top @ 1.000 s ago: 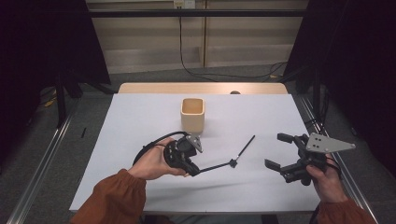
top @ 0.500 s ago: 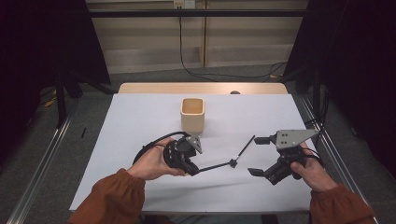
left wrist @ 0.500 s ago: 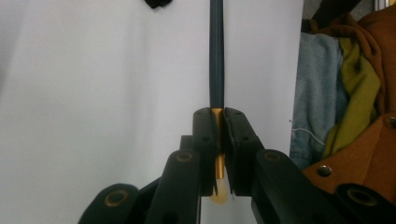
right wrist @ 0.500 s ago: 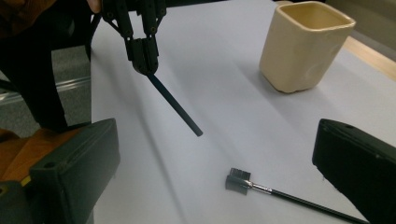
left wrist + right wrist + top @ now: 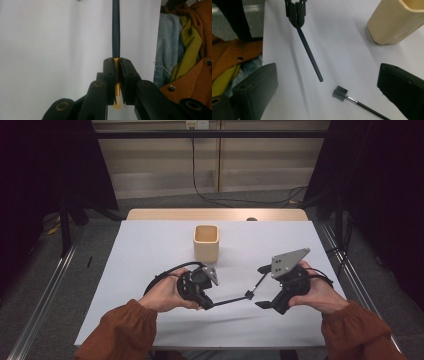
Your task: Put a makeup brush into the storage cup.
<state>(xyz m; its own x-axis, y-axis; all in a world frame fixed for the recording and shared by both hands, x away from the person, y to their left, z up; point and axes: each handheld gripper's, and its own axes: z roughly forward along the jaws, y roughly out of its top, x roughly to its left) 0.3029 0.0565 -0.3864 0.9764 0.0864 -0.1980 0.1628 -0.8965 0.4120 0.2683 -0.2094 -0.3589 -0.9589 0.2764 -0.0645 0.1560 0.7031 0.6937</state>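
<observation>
Pencil (image 5: 115,30): clamped at its gold end in my left gripper (image 5: 206,301), long axis pointing at my right gripper (image 5: 263,287).
Right fingers (image 5: 402,83): spread wide, empty.
Brush (image 5: 352,99): on tabletop (image 5: 150,250) beyond pencil's tip.

Beige cup (image 5: 206,243), white table cover (image 5: 150,255), dark slate-blue pencil (image 5: 115,30) with gold band, black left gripper (image 5: 115,82), black right gripper (image 5: 262,287), rust-orange sleeves (image 5: 117,332).

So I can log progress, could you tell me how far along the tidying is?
Done: the left claw is shut on the dark pencil. In hand: the open right claw hovers by the small brush on the table. Left: probably both into the beige cup, which looks empty.
</observation>
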